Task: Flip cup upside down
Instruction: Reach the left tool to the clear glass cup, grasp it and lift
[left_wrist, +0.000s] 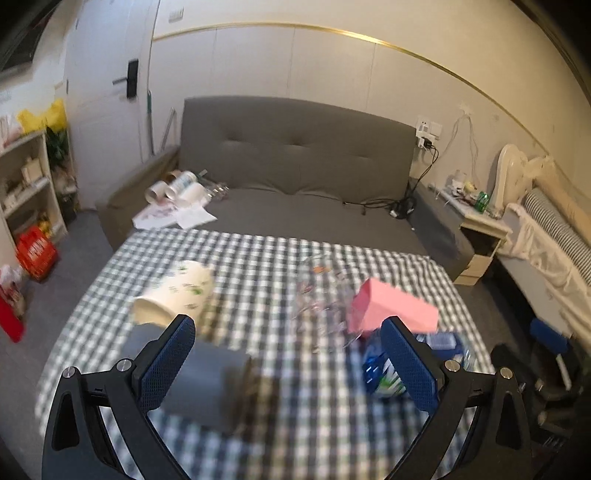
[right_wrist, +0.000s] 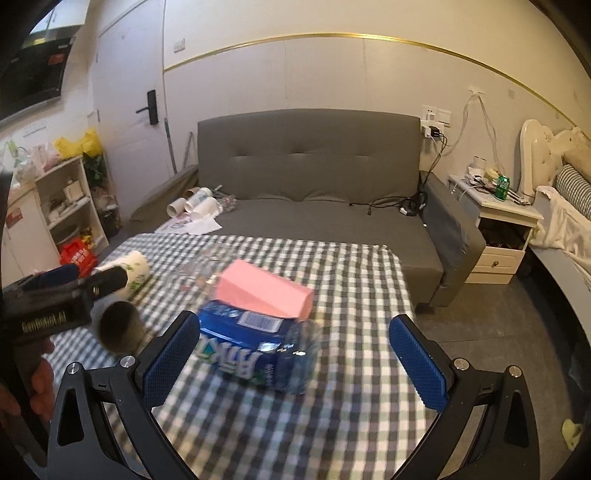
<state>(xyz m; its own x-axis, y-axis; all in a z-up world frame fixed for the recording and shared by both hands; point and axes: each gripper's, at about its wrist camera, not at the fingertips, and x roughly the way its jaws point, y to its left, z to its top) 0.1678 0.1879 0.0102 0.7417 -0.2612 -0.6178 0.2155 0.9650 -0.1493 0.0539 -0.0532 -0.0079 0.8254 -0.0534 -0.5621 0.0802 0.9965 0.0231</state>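
Note:
A grey cup (left_wrist: 199, 380) lies on its side on the checked tablecloth, its mouth toward the right; it shows in the right wrist view (right_wrist: 120, 326) too. My left gripper (left_wrist: 291, 369) is open and empty, its left finger over the cup. A white paper cup with green print (left_wrist: 177, 291) lies on its side just beyond; it also shows in the right wrist view (right_wrist: 135, 271). My right gripper (right_wrist: 295, 365) is open and empty above the table's near right part. The left gripper shows at the left of the right wrist view (right_wrist: 74, 284).
A pink box (right_wrist: 264, 290) rests on a blue plastic pack (right_wrist: 255, 345) mid-table. Clear plastic items (left_wrist: 321, 291) lie behind it. A grey sofa (right_wrist: 314, 177) stands beyond the table (right_wrist: 351, 280), a nightstand (right_wrist: 506, 229) and bed at right, shelves (right_wrist: 66, 199) at left.

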